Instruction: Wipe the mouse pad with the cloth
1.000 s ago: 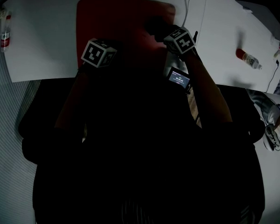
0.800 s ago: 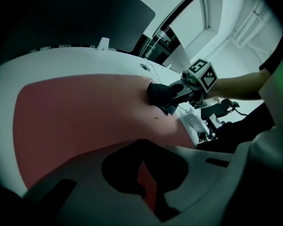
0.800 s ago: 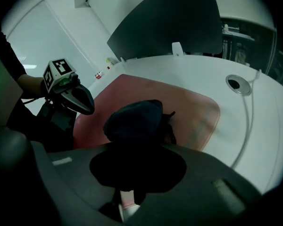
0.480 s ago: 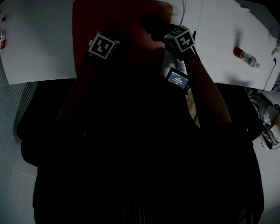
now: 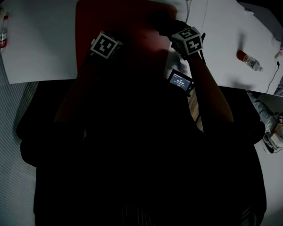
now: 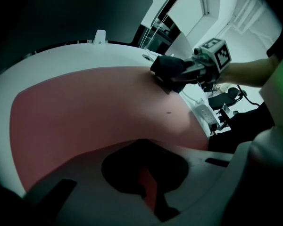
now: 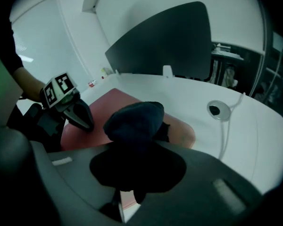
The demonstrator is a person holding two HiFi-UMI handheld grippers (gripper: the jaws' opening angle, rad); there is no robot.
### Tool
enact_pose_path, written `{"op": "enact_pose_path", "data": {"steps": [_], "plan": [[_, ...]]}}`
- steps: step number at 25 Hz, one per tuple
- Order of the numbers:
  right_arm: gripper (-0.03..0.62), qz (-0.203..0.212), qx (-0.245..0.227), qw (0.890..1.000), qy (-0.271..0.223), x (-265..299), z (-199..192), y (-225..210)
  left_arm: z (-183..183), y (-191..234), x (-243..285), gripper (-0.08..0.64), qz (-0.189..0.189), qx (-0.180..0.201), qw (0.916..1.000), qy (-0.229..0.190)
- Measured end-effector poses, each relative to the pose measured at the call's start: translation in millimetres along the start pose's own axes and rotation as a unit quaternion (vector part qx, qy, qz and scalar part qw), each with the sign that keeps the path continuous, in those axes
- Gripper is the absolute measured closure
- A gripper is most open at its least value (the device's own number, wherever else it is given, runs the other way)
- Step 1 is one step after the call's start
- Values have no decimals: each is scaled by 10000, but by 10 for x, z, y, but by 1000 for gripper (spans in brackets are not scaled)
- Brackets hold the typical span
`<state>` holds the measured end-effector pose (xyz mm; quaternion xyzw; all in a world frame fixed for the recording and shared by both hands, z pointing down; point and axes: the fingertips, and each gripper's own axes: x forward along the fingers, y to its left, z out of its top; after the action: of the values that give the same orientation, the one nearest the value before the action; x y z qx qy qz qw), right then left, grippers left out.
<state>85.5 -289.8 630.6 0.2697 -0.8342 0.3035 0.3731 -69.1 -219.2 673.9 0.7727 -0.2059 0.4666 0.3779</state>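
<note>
Head view: A red pad [image 5: 122, 20], rectangular with rounded corners and a matte surface, lies flat on the white table [image 5: 42, 36]. The left gripper [image 5: 107, 44] is over the near left part of the pad. The right gripper [image 5: 175, 31] is at the far right corner, where a dark cloth [image 5: 162, 22] sits bunched on the pad. A small lit screen [image 5: 180, 80] shows below the right gripper. A red-capped bottle [image 5: 247, 59] lies on the table well to the right.

Left gripper view: The jaws are brought together with only a thin sliver of pad [image 6: 85, 107] visible between them; nothing is held. The pad surface is smooth and even. Across the pad, the right gripper [image 6: 179, 74] presses the cloth [image 6: 166, 67] onto the far edge.

Right gripper view: The jaws are clamped on the cloth [image 7: 134, 121], a soft dark wad with a rounded top, touching the pad [image 7: 92, 135]. The left gripper [image 7: 87, 124] stands to the left, its dark jaws closed to a point on the pad. A round white disc [image 7: 219, 110] with a cable lies on the table to the right
</note>
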Motion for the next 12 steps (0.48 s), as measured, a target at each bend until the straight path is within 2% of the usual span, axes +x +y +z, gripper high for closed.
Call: {"op": "enact_pose_path", "data": {"steps": [1, 3, 6, 9, 12], "plan": [[522, -70, 99, 9999, -17, -5, 26, -88, 16, -4, 0, 555, 23, 37, 10000, -11], [522, -201, 32, 9995, 256, 28, 0, -235, 39, -20, 5, 555, 91, 81, 9999, -59], [522, -283, -651, 9949, 711, 150, -34, -301, 44, -8, -1, 555, 237, 108, 9996, -73], [522, -420, -1508, 9834, 921, 191, -41, -271, 77, -17, 5, 555, 258, 195, 9994, -122], [525, -631, -1821, 9767, 948, 181, -52, -234, 89, -31, -3, 555, 220, 161, 9995, -156]]}}
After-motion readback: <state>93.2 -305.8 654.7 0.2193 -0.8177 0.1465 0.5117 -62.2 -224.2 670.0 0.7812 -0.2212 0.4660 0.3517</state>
